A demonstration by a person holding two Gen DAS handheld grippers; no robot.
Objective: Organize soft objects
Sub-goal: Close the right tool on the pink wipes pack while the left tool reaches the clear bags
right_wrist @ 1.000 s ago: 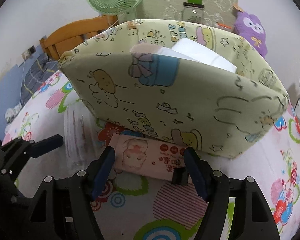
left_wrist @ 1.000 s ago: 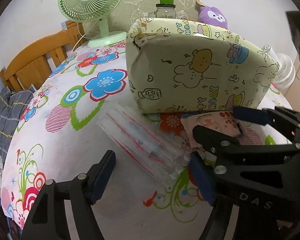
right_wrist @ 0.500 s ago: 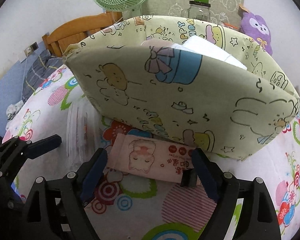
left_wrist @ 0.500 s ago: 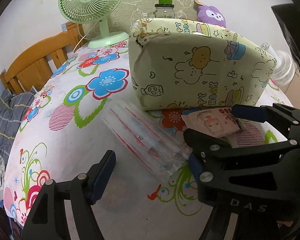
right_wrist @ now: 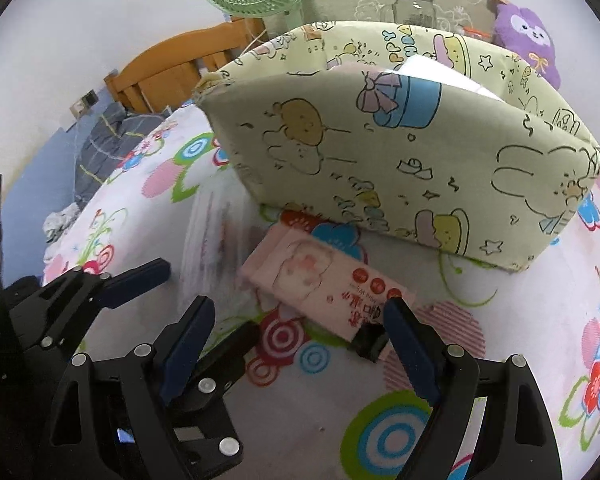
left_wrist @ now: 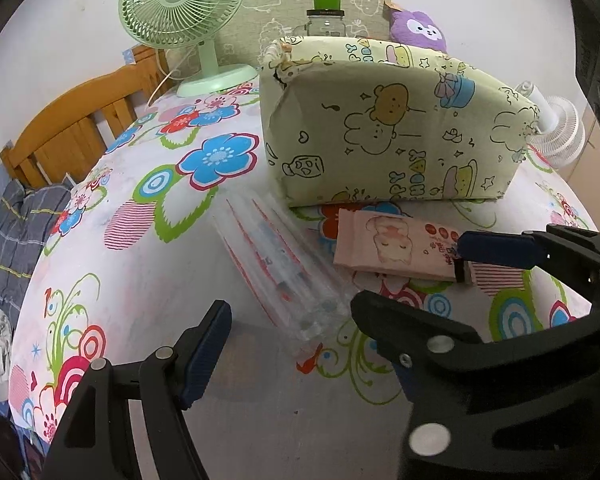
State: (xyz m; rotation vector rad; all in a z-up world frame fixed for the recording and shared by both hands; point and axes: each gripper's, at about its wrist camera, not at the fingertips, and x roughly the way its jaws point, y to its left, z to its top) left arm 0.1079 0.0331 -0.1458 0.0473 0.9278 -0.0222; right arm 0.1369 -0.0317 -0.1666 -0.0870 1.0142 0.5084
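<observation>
Two hand-held grippers hover low over the flowered tabletop (left_wrist: 148,272), both with jaws apart and nothing between the pads. The right hand-held gripper (right_wrist: 296,344) points down at the pink tissue pack (right_wrist: 324,280); its right finger sits just beside the pack's near end at about 1 o'clock, and the pack lies outside the gap. The left hand-held gripper (left_wrist: 300,344) has the clear plastic sleeve (left_wrist: 284,264) straight ahead at 12 o'clock, its near end just short of the jaws.

Beyond both, at 12 to 1 o'clock, stands the pale green fabric bin (left_wrist: 388,128), with a white bundle (right_wrist: 440,74) already inside. The pink pack lies on the cloth close against the bin's front wall.

To do this well, I would shift the right gripper so the pack's narrow width falls squarely between the pads, squeeze only until the soft wrapper stops giving, then lift clear of the bin's rim before letting go. The sleeve is slippery, so a mid-length pinch looks safest.

The bin's print reads "HAPPY" and "DAY" in part; the pink pack carries red Chinese characters too small to read.
</observation>
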